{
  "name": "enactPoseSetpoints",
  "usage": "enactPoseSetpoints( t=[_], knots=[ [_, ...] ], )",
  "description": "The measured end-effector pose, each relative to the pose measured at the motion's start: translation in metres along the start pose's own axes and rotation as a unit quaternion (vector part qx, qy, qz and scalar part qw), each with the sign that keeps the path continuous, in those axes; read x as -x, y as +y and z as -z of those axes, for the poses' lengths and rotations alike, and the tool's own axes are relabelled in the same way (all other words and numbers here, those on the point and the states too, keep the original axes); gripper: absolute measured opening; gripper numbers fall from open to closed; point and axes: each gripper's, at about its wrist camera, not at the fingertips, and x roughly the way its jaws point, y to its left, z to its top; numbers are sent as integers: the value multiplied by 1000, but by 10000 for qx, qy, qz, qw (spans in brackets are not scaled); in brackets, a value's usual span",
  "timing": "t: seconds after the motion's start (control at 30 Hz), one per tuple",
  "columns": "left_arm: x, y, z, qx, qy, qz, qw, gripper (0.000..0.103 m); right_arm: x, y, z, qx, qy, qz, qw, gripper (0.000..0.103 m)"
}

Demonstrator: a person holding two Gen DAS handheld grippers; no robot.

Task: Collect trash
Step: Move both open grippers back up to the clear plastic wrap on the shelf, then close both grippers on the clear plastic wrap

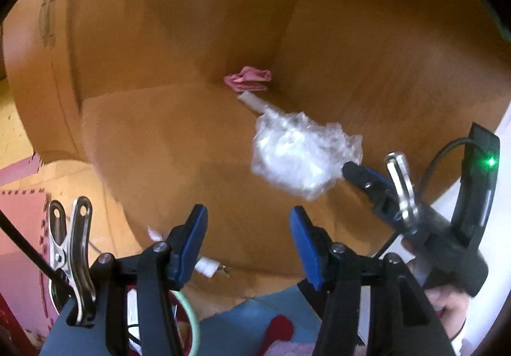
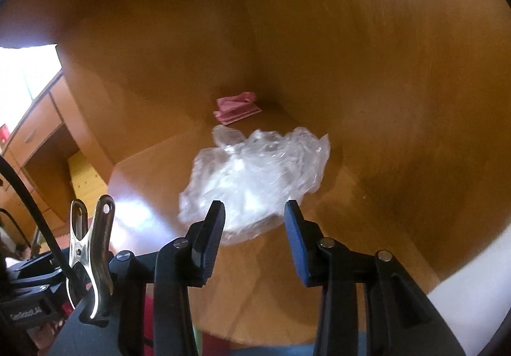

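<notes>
Crinkled clear plastic wad [image 2: 255, 177] inside smooth cardboard box [image 2: 399, 100].

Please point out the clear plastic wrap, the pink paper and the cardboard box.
clear plastic wrap [image 2: 255, 177], right wrist view, crumpled middle.
pink paper [image 2: 236, 108], right wrist view, folded top.
cardboard box [image 1: 159, 145], left wrist view, bare floor.

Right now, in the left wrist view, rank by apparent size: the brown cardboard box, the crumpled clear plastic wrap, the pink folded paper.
1. Brown cardboard box, filling most of the view.
2. Crumpled clear plastic wrap.
3. Pink folded paper, though it lies farther from the camera, so it may only look smaller.
</notes>
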Motion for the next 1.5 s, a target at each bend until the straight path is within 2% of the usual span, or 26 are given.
enactPoseSetpoints(
  t=[0.17,0.3,0.47,0.73,0.83,0.9,1.0,1.17,1.33,1.4,1.5],
  knots=[
    [-28,-15,-18,-127,41,16,9999,57,-17,-3,-10,28,-4,172,9998,40],
    [-52,-13,-28,101,62,59,9999,57,-29,-11,-11,-30,41,363,9993,40],
    [-72,-3,-31,392,29,50,9992,58,-34,-20,-12,-238,82,277,9993,40],
    [-86,-13,-35,95,-22,162,9998,62,-41,-27,-10,-566,269,159,9979,40],
    [-91,-16,-35,-3,22,84,10000,63,-46,-31,-9,-702,339,99,9969,37],
    [-96,-18,-33,-120,141,-205,9996,63,-46,-29,-10,-642,346,147,9972,33],
    [-98,-24,-28,-370,44,-395,9985,63,-45,-26,-8,-652,408,23,9970,24],
    [-97,-25,-23,-435,-16,-480,9979,63,-43,-25,-7,-604,479,-42,9970,23],
    [-93,-25,-18,-480,21,-578,9972,60,-39,-21,-3,-514,521,-142,9972,23],
    [-88,-23,-14,-553,3,-653,9963,55,-40,-17,-2,-417,527,-156,9976,23],
    [-81,-15,-10,-488,4,-610,9969,48,-43,-10,-1,-309,584,-308,9973,17]
  ],
)
